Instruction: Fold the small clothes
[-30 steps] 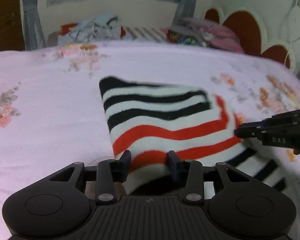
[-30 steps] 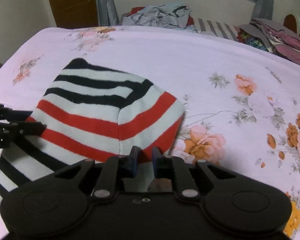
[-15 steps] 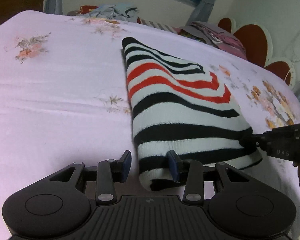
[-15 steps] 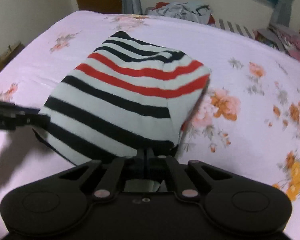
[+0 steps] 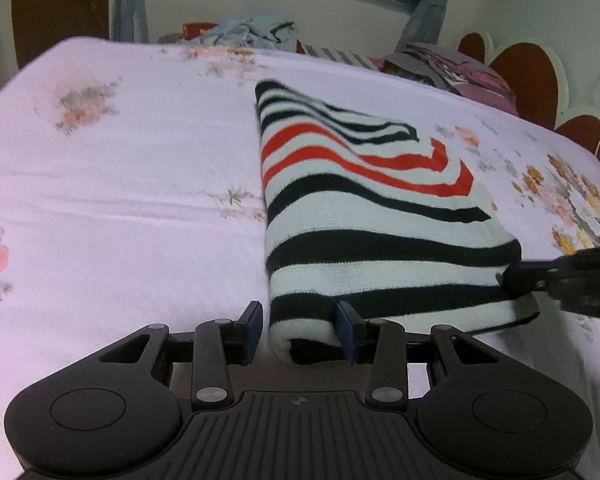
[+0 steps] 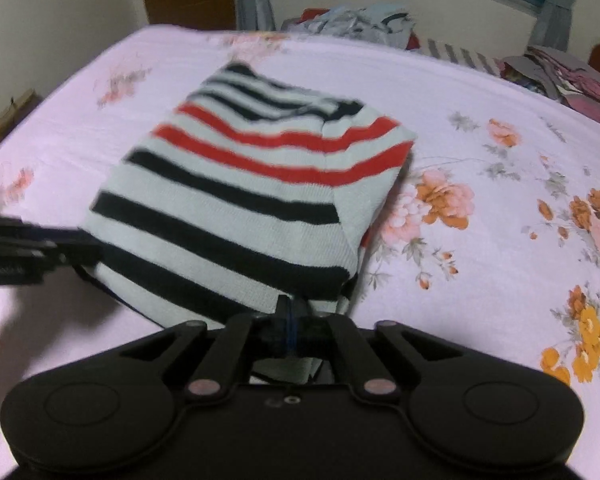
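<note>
Both grippers are angling down at the near edge of the striped sweater (image 5: 364, 220), which is lying folded on the floral bedsheet (image 5: 120, 200). Left gripper (image 5: 300, 326) is sitting part-open around the near-left rolled corner; right pad touching fabric, left pad just clear. Right gripper (image 6: 290, 320) is at the near-right corner, jaws narrow and opening, knit edge between them. Clothes pile (image 5: 252, 34) is sitting beyond the bed's far edge.

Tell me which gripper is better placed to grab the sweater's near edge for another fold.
Probably left. The left gripper has its jaws open astride the striped sweater's near rolled corner, so closing should catch it. The right gripper has its jaws opening at the other corner, with cloth between them.
</note>
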Tool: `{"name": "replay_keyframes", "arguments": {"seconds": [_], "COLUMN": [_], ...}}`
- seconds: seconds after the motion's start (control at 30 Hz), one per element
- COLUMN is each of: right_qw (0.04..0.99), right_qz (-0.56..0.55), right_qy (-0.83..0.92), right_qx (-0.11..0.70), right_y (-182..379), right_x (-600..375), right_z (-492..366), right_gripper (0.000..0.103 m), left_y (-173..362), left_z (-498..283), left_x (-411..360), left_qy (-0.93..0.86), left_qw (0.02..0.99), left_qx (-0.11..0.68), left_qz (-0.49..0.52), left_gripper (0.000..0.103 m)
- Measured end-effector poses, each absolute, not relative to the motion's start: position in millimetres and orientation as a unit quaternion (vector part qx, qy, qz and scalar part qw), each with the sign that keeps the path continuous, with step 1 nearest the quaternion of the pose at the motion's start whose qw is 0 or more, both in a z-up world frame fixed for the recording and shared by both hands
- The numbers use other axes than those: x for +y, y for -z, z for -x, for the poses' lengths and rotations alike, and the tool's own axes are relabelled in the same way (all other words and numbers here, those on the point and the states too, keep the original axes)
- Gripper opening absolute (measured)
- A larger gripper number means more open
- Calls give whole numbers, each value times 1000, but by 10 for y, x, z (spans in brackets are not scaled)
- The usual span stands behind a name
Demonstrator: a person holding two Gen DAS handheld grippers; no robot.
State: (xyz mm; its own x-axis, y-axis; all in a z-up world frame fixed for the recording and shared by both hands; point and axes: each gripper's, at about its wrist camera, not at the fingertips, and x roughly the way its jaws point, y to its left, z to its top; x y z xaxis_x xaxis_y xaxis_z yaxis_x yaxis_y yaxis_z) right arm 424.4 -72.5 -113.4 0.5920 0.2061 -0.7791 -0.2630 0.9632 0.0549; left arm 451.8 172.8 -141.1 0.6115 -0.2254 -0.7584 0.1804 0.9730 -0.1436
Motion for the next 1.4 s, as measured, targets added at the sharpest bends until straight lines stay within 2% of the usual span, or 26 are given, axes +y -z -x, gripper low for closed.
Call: {"name": "replay_keyframes", "arguments": {"seconds": [0.07,0.1,0.13,0.17,0.2,0.23,0.37,0.77,1.03,1.2,1.4], "right_qw": [899,899,900,903,908,914,912,939,949,957,961], "right_qz": [34,35,35,40,46,49,38,23,6,0,5], "right_qy": [-121,-114,-104,-83,-57,-42,-31,-27,-15,-11,-9], "right_qx": [420,421,423,420,411,400,408,343,314,290,277], "right_y": [1067,1075,1088,1103,1111,1107,1042,290,-12,-155,-247], "right_x": [-763,-795,-827,-861,-894,-921,-1029,-1004,-1094,-1101,-1106], "right_z": [-4135,-4109,-4086,-4049,-3993,-3926,-3651,-2349,-1619,-1118,-951], "right_gripper": [31,39,46,74,100,103,103,103,103,103,103], "left_y": [1366,1363,1358,1341,1311,1289,1165,422,55,-77,-135], "left_z": [-4438,-4404,-4364,-4293,-4194,-4138,-3835,-2622,-1834,-1386,-1192], "left_x": [1694,1677,1665,1658,1653,1648,1617,1442,1445,1475,1416], "left_qy": [109,108,102,90,81,82,87,87,75,74,79], "left_qw": [901,901,904,912,922,924,925,946,956,957,960], "left_qx": [420,420,416,400,378,374,369,312,285,279,266], "left_qz": [13,7,2,-2,-5,-6,2,2,12,31,26], "left_gripper": [43,67,83,103,103,103,103,103,103,103,103]}}
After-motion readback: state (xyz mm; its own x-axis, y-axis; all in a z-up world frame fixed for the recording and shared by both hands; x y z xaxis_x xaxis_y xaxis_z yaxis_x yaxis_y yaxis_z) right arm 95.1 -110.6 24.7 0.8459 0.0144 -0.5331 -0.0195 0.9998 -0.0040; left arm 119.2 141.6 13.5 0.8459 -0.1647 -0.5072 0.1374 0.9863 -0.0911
